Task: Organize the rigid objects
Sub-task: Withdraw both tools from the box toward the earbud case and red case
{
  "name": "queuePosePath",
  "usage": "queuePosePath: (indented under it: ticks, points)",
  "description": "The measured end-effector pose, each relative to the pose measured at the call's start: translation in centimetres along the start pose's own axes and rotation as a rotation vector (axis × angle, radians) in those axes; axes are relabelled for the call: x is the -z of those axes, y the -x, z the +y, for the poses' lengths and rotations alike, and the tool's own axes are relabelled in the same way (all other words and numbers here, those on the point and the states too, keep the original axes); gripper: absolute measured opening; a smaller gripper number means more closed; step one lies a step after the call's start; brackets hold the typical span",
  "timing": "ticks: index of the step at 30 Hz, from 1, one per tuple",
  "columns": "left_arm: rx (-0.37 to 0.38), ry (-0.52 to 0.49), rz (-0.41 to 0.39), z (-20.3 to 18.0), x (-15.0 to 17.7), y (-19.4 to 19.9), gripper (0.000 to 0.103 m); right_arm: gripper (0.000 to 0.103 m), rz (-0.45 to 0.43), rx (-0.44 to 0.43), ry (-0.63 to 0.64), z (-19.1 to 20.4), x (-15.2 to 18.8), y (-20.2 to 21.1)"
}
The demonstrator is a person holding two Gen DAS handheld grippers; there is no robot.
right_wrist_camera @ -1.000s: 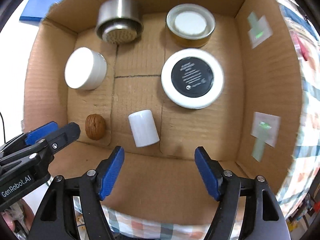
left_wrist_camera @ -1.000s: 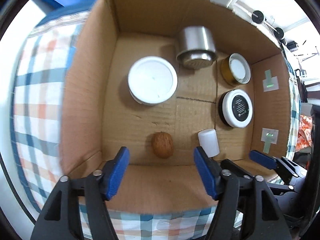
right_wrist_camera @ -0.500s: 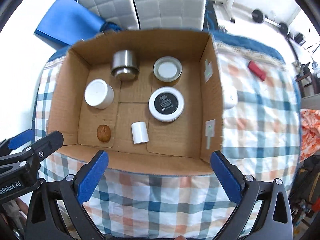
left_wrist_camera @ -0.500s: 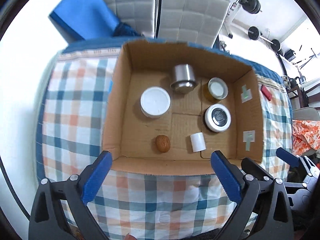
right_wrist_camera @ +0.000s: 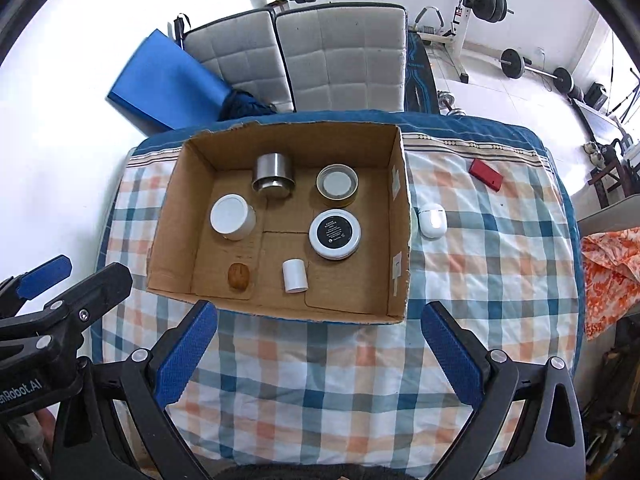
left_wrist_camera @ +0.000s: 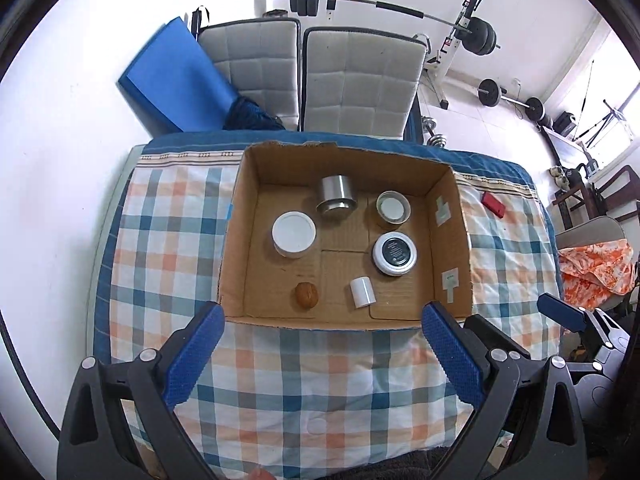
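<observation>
A home gym's checked desk (right_wrist_camera: 360, 360) carried a cardboard box (right_wrist_camera: 400, 240) holding 6 items, walnut (right_wrist_camera: 239, 276) at its 7 o'clock corner. Both tools, left (left_wrist_camera: 320, 352) and right (right_wrist_camera: 320, 352), gaped fully, empty, their jaws having just been opening. Outside, at 3 o'clock, a white case (right_wrist_camera: 432, 220) and red block (right_wrist_camera: 485, 174) seemingly awaited the next reach.

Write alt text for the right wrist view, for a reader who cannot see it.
An open cardboard box on a checked cloth holds six items: a steel cup, three round lidded tins, a small white cylinder and a walnut. The right hand-held gripper hovers open and empty in the foreground; a white case and a red object lie outside the box.
</observation>
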State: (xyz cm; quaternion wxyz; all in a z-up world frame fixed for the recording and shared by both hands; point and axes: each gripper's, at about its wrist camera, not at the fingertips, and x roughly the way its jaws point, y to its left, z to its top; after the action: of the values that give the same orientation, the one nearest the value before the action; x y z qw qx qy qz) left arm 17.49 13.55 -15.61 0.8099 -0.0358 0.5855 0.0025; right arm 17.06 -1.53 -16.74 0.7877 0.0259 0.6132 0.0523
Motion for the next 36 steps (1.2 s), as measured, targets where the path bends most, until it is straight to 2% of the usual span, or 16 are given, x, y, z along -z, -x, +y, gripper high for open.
queuePosePath:
  ticks: [6,9,12,16,18,21,23,25,27,32,36]
  points:
    - [-0.004,0.009,-0.008,-2.1,0.1,0.6,0.101,0.103,-0.002,-0.019,0.000,-1.8,0.2,1.1]
    - [0.014,-0.006,-0.006,-4.8,-0.3,0.0,0.101,0.103,0.018,-0.040,-0.042,-4.9,0.1,1.2]
    - [0.047,-0.047,0.004,-8.9,-1.3,-1.5,0.101,0.103,0.029,-0.009,-0.105,-9.9,-0.2,1.4]
    - [0.100,-0.104,0.034,-15.5,-2.9,-4.6,0.101,0.103,0.054,0.063,-0.188,-17.5,-0.9,0.7]
    - [0.110,-0.122,0.058,-18.5,-3.9,-6.7,0.101,0.103,0.072,0.070,-0.211,-20.7,-1.5,-0.2]
    - [0.094,-0.137,0.148,-22.8,-5.6,-11.7,0.101,0.103,0.093,0.106,-0.225,-25.5,-2.4,-2.1]
    - [0.105,-0.117,0.208,-24.3,-6.5,-14.5,0.101,0.103,0.109,0.107,-0.226,-28.3,-3.2,-3.6]
    - [0.077,-0.102,0.266,-25.7,-7.5,-17.7,0.101,0.103,0.134,0.094,-0.187,-30.6,-4.5,-5.6]
    - [0.031,-0.085,0.287,-26.4,-8.3,-19.7,0.101,0.103,0.158,0.086,-0.142,-31.7,-5.8,-7.5]
    - [-0.104,-0.001,0.272,-26.6,-9.7,-22.8,0.101,0.103,0.220,0.064,-0.056,-34.4,-10.4,-13.5]
    - [-0.233,0.052,0.208,-26.0,-10.4,-23.7,0.101,0.103,0.230,0.077,0.020,-34.5,-13.9,-17.9]
